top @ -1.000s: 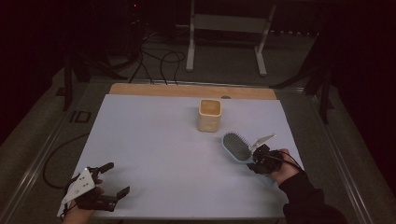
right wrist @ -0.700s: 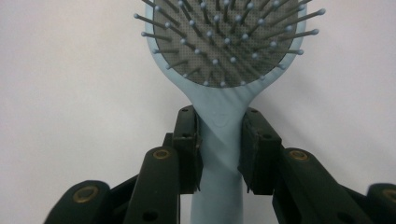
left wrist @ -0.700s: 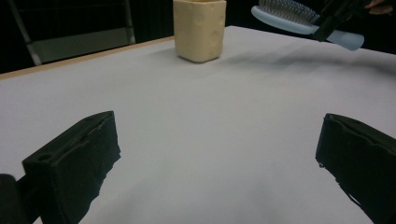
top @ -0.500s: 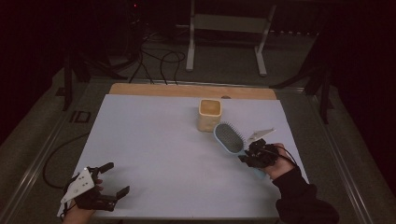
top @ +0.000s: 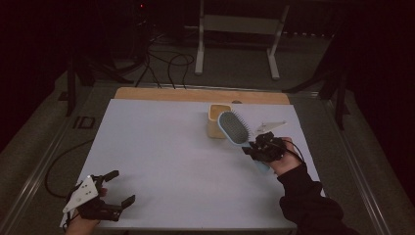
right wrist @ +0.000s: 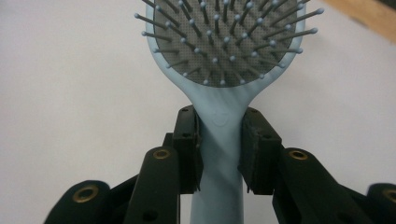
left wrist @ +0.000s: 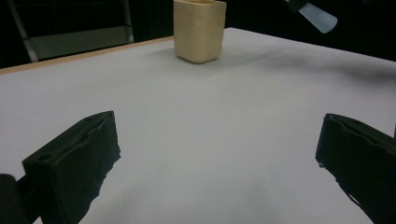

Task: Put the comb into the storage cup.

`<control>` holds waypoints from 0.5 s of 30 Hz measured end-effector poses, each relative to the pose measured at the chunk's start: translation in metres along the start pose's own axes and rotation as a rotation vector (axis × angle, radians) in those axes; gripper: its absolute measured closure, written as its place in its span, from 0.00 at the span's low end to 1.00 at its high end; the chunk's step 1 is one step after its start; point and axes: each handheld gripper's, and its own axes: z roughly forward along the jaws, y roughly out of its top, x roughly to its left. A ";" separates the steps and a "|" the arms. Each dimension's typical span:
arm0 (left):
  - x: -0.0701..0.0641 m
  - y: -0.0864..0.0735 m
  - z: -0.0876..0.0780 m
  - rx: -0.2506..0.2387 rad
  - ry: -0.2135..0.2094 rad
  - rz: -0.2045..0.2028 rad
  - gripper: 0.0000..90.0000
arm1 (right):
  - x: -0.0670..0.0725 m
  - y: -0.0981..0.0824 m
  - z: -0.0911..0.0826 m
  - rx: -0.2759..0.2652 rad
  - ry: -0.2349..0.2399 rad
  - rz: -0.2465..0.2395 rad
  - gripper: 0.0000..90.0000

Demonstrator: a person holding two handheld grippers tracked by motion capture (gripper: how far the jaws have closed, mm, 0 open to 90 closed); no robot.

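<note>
While lifted, right gripper [top: 254, 147] (tilted) clamps hairbrush [top: 234, 127].

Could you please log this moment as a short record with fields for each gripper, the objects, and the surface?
left gripper: open, holding nothing, low at the table's near left corner
right gripper: shut on the hairbrush handle
hairbrush: light blue, lifted, head in front of the cup
cup: beige, upright
table: white top

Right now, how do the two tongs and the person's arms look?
Both tongs are black, with blocky, thick jaws. The left tongs carry a grey three-cornered plate on top. The right tongs have linked black arms with brass-coloured rivets, a similar grey plate, and a thin dark cable trailing from them. The right arm wears a dark sleeve.
</note>
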 end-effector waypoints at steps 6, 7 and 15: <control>0.000 0.000 -0.001 -0.002 0.002 0.001 0.00 | -0.003 0.021 0.003 -0.066 0.006 0.019 0.78; 0.000 0.000 -0.001 -0.001 0.003 0.002 0.00 | -0.003 0.021 0.003 -0.066 0.006 0.019 0.78; 0.000 0.000 -0.001 -0.003 0.004 0.003 0.00 | -0.004 0.043 0.008 -0.133 0.012 0.025 0.78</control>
